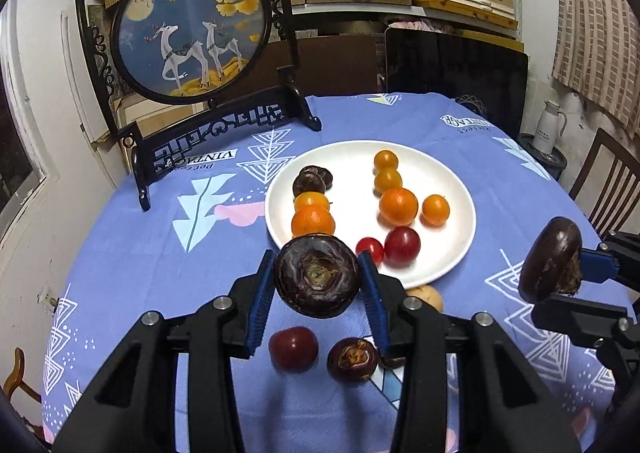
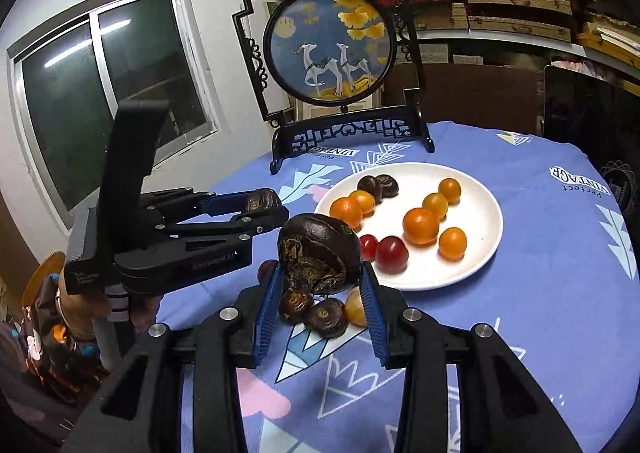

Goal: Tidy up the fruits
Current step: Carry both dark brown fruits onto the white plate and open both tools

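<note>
My left gripper (image 1: 317, 265) is shut on a dark brown water chestnut (image 1: 316, 285), held above the blue cloth just in front of the white plate (image 1: 460, 181). My right gripper (image 2: 320, 269) is shut on a second chestnut (image 2: 316, 249); the left wrist view shows that chestnut (image 1: 548, 257) at the far right. The plate holds two chestnuts (image 1: 312, 177), several orange fruits (image 1: 398, 205) and two red ones (image 1: 402, 245). On the cloth below lie a red fruit (image 1: 293, 349), a chestnut (image 1: 352, 359) and a yellow fruit (image 1: 430, 297), half hidden.
A framed round deer picture on a black stand (image 1: 192, 25) rises at the table's back left. A dark screen (image 1: 452, 61) stands behind the table and a wooden chair (image 1: 604, 181) at the right. A person's hand (image 2: 140, 309) holds the left gripper (image 2: 272, 209).
</note>
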Demonstrator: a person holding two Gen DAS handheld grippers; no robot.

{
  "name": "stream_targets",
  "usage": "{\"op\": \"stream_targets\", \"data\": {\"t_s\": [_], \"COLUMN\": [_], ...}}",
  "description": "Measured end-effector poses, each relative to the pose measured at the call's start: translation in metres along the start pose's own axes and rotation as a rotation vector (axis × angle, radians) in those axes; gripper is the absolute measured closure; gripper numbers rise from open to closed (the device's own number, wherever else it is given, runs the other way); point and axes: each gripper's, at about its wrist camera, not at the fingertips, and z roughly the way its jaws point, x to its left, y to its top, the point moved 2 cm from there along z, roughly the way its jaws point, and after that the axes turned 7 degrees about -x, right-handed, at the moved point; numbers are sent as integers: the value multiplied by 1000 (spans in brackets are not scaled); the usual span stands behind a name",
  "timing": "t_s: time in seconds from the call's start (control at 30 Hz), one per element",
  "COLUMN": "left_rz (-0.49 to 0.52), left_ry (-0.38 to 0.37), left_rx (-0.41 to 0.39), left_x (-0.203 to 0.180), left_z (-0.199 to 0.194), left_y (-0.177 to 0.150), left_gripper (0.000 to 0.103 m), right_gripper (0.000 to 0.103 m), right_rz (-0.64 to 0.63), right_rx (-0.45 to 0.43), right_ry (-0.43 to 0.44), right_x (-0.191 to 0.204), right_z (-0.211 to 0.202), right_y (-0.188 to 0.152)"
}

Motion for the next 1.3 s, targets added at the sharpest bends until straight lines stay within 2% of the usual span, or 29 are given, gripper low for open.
{"op": "stream_targets", "data": {"t_s": [0.63, 0.8, 1.03, 1.17, 1.3], "left_rz": [38, 42, 62, 52, -1], "left_ry": [24, 29, 46, 44, 25], "left_rx": [5, 18, 40, 53, 45], "left_x": [-6, -8, -11, -7, 0], "left_z": [22, 30, 39, 45, 48], "left_y": [9, 6, -5, -7, 0], "left_gripper": [63, 63, 63, 63, 63], "right_gripper": [63, 63, 63, 63, 63], "right_rz": [16, 22, 14, 14, 38], "right_rx": [26, 46, 120, 129, 90], "right_ry": [10, 20, 33, 33, 33], "right_x": [-19, -19, -14, -13, -18], "right_z": [21, 28, 49, 54, 54], "right_y": [0, -6, -27, -32, -28]}}
